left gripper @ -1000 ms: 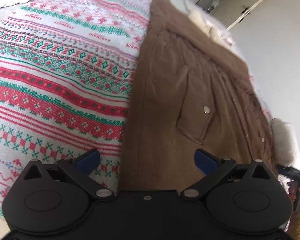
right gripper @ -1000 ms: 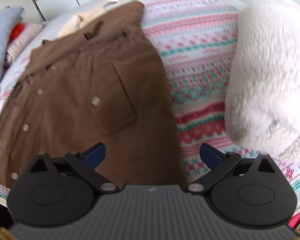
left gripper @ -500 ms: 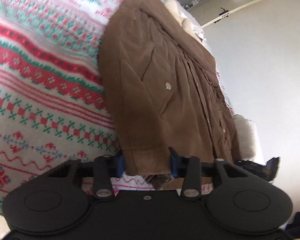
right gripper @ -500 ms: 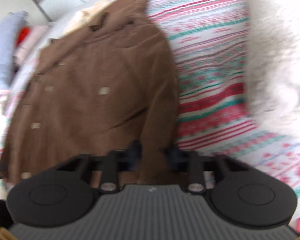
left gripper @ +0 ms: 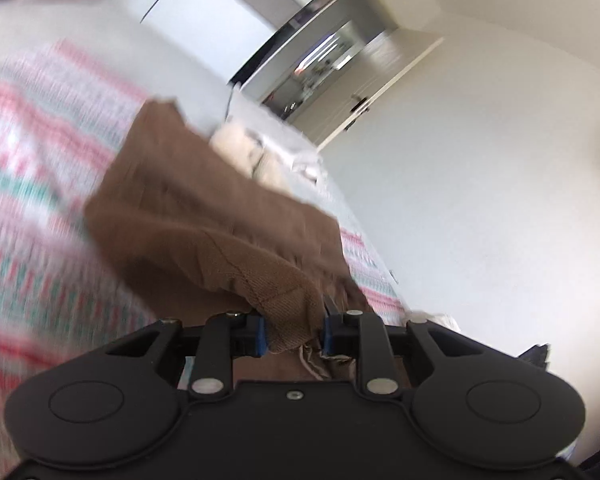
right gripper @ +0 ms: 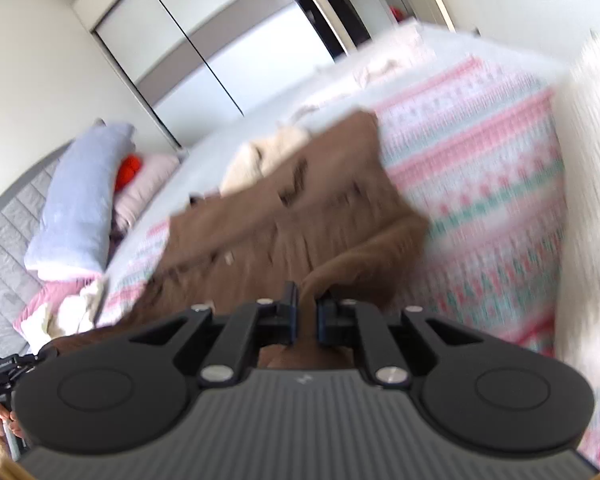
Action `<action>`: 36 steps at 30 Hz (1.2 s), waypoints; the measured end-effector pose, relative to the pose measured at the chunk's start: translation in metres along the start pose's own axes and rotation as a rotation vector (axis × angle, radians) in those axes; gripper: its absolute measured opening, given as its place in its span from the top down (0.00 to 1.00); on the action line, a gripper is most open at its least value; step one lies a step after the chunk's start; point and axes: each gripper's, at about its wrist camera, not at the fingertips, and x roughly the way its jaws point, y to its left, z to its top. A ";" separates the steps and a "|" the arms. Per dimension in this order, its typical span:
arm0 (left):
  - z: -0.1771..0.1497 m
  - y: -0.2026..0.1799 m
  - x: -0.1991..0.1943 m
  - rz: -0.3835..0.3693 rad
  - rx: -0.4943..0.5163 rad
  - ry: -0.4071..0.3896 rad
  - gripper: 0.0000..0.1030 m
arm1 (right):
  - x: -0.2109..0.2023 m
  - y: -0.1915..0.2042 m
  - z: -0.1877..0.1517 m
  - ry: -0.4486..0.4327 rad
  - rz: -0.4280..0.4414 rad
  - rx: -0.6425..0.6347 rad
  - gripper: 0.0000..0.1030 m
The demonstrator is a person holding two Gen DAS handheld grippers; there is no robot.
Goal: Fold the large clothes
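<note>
A brown button-front coat (left gripper: 188, 216) lies on a bed with a pink, green and white patterned blanket (left gripper: 24, 208). My left gripper (left gripper: 294, 334) is shut on the coat's ribbed hem corner and holds it raised above the bed. My right gripper (right gripper: 307, 320) is shut on the other hem corner of the coat (right gripper: 300, 220), also lifted. The lower part of the coat curls up toward both grippers. Both views are motion-blurred.
A cream garment (right gripper: 260, 156) lies past the coat's collar. A fluffy white blanket (right gripper: 592, 184) sits on the right of the bed. Pillows and a pile of clothes (right gripper: 84, 200) lie at the left. Wardrobe doors (right gripper: 204, 36) stand behind.
Both grippers went from open over the hem to shut on its corners. They have since lifted the hem off the bed and tilted up toward the room.
</note>
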 end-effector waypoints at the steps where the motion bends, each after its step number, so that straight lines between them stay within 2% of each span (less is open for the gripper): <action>1: 0.008 -0.003 0.004 0.005 0.017 -0.019 0.76 | 0.002 0.003 0.007 -0.022 0.000 -0.010 0.92; 5: 0.040 -0.009 0.021 0.027 0.059 -0.104 0.76 | 0.020 0.015 0.038 -0.096 -0.006 -0.030 0.92; 11: 0.101 0.009 0.069 0.119 0.083 -0.238 0.76 | 0.066 0.014 0.092 -0.183 -0.071 -0.028 0.92; 15: 0.137 0.025 0.106 0.209 0.135 -0.295 0.76 | 0.111 0.005 0.126 -0.210 -0.111 -0.025 0.92; 21: 0.181 0.064 0.184 0.325 0.202 -0.341 0.75 | 0.191 -0.016 0.170 -0.228 -0.181 0.003 0.92; 27: 0.193 0.117 0.264 0.420 0.209 -0.308 0.72 | 0.279 -0.042 0.194 -0.192 -0.211 0.033 0.92; 30: 0.191 0.140 0.290 0.457 0.190 -0.237 0.68 | 0.319 -0.058 0.193 -0.142 -0.259 0.056 0.90; 33: 0.193 0.148 0.292 0.429 0.141 -0.197 0.64 | 0.337 -0.075 0.188 -0.104 -0.249 0.079 0.83; 35: 0.194 0.140 0.275 0.381 0.142 -0.200 0.52 | 0.332 -0.081 0.190 -0.101 -0.189 0.101 0.76; 36: 0.195 0.133 0.265 0.368 0.161 -0.209 0.48 | 0.325 -0.082 0.192 -0.106 -0.153 0.101 0.68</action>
